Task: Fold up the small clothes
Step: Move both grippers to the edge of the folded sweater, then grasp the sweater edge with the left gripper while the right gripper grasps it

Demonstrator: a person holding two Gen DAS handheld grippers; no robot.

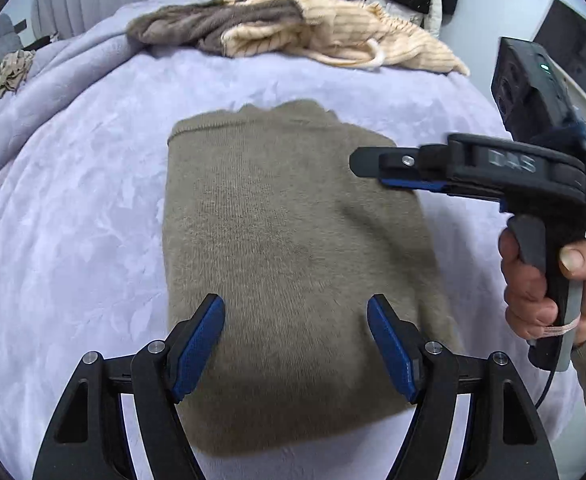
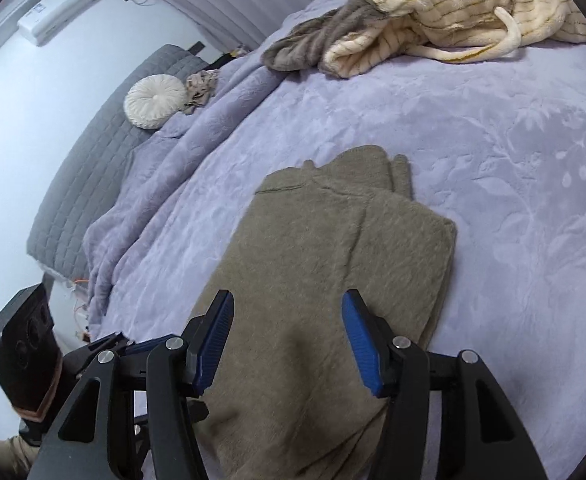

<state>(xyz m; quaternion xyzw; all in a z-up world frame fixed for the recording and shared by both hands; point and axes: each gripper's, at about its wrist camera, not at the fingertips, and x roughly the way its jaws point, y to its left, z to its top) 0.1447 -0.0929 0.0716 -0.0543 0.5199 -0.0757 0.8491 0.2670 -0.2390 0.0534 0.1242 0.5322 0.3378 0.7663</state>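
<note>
An olive-brown knit garment [image 1: 289, 248] lies folded into a long rectangle on the lavender blanket [image 1: 73, 240]. My left gripper [image 1: 296, 310] hovers over its near end, jaws wide apart with only flat fabric below them. My right gripper [image 1: 357, 166], held by a hand [image 1: 533, 284], shows side-on above the garment's right edge. In the right wrist view the right gripper [image 2: 289, 306] stands open over the garment [image 2: 333, 248], its pads [image 2: 359, 336] not pressing on the cloth. The folded layers show at the garment's far right corner. The left gripper's camera housing [image 2: 17, 344] sits at the lower left.
A heap of cream striped and grey plush clothes [image 1: 293, 28] [image 2: 433, 20] lies at the far side of the bed. A round white cushion [image 2: 155, 100], a small crumpled beige cloth [image 2: 201, 84] and a grey quilted cover [image 2: 105, 168] lie to the left. The blanket [image 2: 513, 200] drops off at its left edge.
</note>
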